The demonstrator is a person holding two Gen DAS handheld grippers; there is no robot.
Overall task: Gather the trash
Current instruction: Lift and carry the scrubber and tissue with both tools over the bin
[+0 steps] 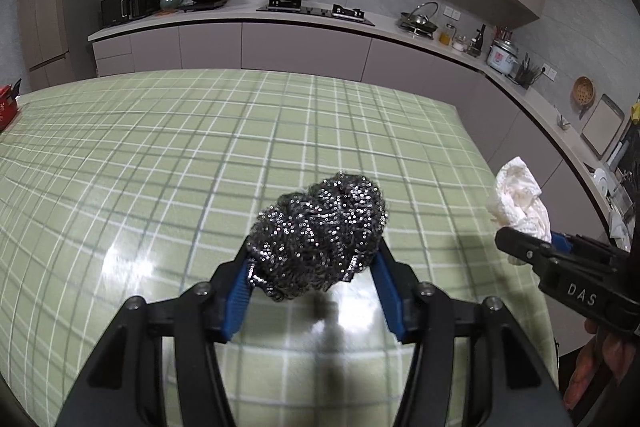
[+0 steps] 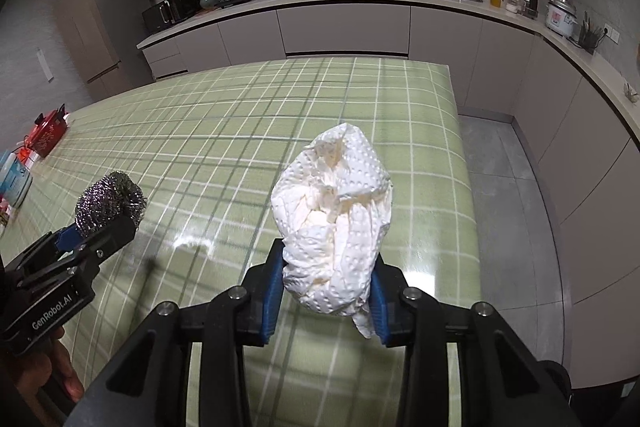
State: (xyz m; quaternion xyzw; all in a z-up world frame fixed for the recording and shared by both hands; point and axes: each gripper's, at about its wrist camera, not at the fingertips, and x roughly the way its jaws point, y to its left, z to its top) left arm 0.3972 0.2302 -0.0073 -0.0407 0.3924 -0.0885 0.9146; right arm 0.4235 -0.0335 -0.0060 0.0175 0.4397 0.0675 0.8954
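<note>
A steel wool scrubber point(image 1: 320, 235) is clamped between the blue pads of my left gripper point(image 1: 314, 259), held just above the green checked tablecloth point(image 1: 180, 147). My right gripper point(image 2: 326, 267) is shut on a crumpled white paper towel point(image 2: 336, 223), also lifted off the table. In the left wrist view the right gripper point(image 1: 528, 243) enters at the right edge with the paper towel point(image 1: 518, 199) sticking out of it. From the right wrist view, the left gripper point(image 2: 96, 231) with the scrubber point(image 2: 110, 199) shows at the left.
The table's right edge point(image 2: 460, 147) drops to a grey floor. A red box point(image 2: 48, 133) and a white tub point(image 2: 14, 179) sit at the table's left. Behind runs a kitchen counter point(image 1: 240, 13) with pans, a stove and a rice cooker point(image 1: 502, 57).
</note>
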